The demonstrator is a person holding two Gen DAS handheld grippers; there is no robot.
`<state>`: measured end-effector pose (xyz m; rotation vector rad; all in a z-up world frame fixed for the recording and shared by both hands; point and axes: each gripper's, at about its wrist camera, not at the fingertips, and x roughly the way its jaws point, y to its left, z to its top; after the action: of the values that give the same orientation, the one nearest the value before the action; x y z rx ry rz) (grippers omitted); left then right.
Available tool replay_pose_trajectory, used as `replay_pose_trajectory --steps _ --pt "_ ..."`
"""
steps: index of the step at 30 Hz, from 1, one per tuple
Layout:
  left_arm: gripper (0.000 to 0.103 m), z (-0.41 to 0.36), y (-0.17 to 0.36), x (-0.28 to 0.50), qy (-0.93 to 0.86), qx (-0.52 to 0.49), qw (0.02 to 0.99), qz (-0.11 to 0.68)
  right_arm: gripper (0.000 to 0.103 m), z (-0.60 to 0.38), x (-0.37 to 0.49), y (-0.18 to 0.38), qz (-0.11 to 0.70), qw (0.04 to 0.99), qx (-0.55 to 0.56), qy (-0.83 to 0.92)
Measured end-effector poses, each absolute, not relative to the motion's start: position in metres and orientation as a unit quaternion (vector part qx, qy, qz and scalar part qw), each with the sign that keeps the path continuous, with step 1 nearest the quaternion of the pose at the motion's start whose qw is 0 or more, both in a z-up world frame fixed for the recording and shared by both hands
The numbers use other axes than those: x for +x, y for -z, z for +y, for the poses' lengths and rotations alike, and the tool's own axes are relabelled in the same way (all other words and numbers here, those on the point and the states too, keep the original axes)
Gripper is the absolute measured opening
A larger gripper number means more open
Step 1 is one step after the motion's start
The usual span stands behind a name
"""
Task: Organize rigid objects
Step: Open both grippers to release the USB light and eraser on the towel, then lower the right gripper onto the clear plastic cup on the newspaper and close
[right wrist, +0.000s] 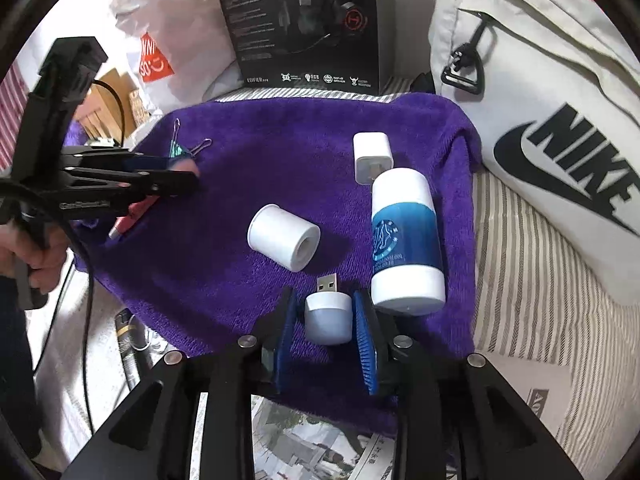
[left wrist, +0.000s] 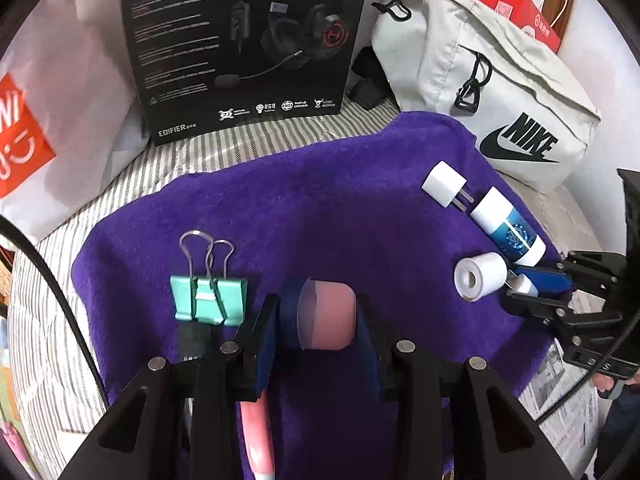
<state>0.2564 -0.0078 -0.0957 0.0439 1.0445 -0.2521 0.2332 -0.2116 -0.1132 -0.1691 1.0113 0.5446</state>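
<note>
On the purple towel [left wrist: 320,200] my left gripper [left wrist: 320,312] is shut on a pink round-headed object [left wrist: 328,316] whose pink handle [left wrist: 258,436] runs back under the fingers. A teal binder clip [left wrist: 208,298] lies just left of it. My right gripper [right wrist: 326,316] stands around a small white USB plug light [right wrist: 329,316]; its blue pads [right wrist: 364,332] sit close at both sides, with a small gap on the left. A white roll [right wrist: 284,237], a blue-and-white bottle [right wrist: 406,240] and a white charger [right wrist: 372,156] lie nearby.
A black headset box [left wrist: 248,40] stands at the back. A grey Nike bag [left wrist: 492,80] lies at the right. A white shopping bag [left wrist: 48,112] is at the left. Striped bedding [right wrist: 532,280] and newspaper [right wrist: 312,448] surround the towel.
</note>
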Motion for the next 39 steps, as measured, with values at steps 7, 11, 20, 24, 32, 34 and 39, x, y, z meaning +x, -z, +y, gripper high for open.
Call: replay_pose_trajectory --steps 7,11,20,24,32,34,39 --pt "0.035 -0.010 0.103 0.267 0.109 0.039 0.855 0.506 0.037 -0.210 0.222 0.107 0.470 0.841 -0.091 -0.253" --pt "0.036 -0.010 0.103 0.268 0.106 0.044 0.855 0.506 0.048 -0.217 0.218 0.103 0.465 0.847 -0.087 -0.240" --pt "0.043 -0.014 0.102 0.263 0.100 0.045 0.858 0.502 0.049 -0.230 0.209 0.095 0.461 0.854 -0.067 -0.231" --pt "0.046 -0.017 0.101 0.257 0.098 0.051 0.856 0.505 0.049 -0.234 0.202 0.090 0.457 0.858 -0.063 -0.225" --pt "0.046 -0.014 0.081 0.226 0.101 0.030 0.862 0.496 0.051 -0.233 0.173 0.085 0.454 0.857 -0.070 -0.234" --pt "0.046 -0.012 0.074 0.215 0.096 0.032 0.866 0.490 0.051 -0.230 0.164 0.086 0.454 0.856 -0.075 -0.236" --pt "0.046 -0.001 0.060 0.185 0.076 0.030 0.873 0.481 0.051 -0.213 0.143 0.092 0.459 0.847 -0.060 -0.263"
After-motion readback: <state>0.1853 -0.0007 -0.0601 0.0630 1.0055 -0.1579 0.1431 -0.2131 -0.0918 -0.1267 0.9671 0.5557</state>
